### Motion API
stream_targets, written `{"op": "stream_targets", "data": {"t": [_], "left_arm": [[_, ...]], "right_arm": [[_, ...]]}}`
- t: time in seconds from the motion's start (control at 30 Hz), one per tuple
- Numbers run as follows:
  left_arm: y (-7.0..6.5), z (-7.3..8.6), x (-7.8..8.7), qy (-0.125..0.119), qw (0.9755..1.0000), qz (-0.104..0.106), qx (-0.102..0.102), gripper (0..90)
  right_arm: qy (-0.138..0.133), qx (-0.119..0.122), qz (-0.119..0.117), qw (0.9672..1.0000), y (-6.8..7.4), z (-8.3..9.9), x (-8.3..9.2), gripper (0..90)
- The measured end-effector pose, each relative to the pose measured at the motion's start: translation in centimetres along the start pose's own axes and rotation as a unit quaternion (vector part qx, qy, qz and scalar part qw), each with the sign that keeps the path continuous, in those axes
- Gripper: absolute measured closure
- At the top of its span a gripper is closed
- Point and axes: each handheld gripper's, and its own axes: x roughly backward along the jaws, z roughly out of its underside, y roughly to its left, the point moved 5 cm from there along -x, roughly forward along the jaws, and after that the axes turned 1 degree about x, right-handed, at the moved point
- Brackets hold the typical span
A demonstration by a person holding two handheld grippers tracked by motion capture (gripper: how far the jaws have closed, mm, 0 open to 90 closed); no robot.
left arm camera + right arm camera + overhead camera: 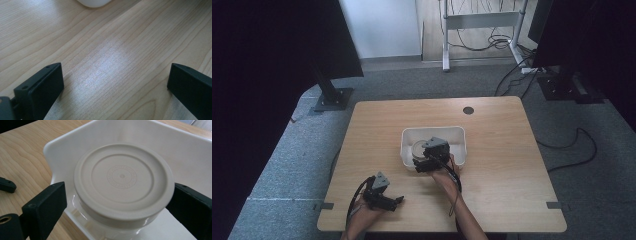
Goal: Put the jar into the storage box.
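Two black jaws of my right gripper [120,202] bracket the jar's lid [122,180], one on each side, spread and not yet clamped.

I see the jar [419,150] upright in the left part of the white bin [459,132] mid-table, directly ahead of the right gripper; its lid is round, cream, ringed. My left gripper [398,200] rests near-left, spread wide, holding nothing, over bare table [110,57].

The high view is looking forward and down from above the near edge of the desk [492,125]. The left tool [115,85] camera is hovering close over bare wood. The right tool [120,202] camera is peering closely into the white bin [175,147], which the high view is also showing.
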Motion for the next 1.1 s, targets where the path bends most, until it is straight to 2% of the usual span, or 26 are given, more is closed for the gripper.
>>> {"op": "stream_targets", "data": {"t": [0.57, 1.1], "left_arm": [[0.0, 0.0, 0.0, 0.0, 1.0, 0.0, 0.0, 0.3], [0.0, 0.0, 0.0, 0.0, 1.0, 0.0, 0.0, 0.2]], "right_arm": [[-0.003, 0.013, -0.001, 0.9999, 0.3, 0.2, 2.0, 4.2], [0.0, 0.016, 0.008, 0.9998, -0.6, 1.3, 4.3, 4.4]]}}
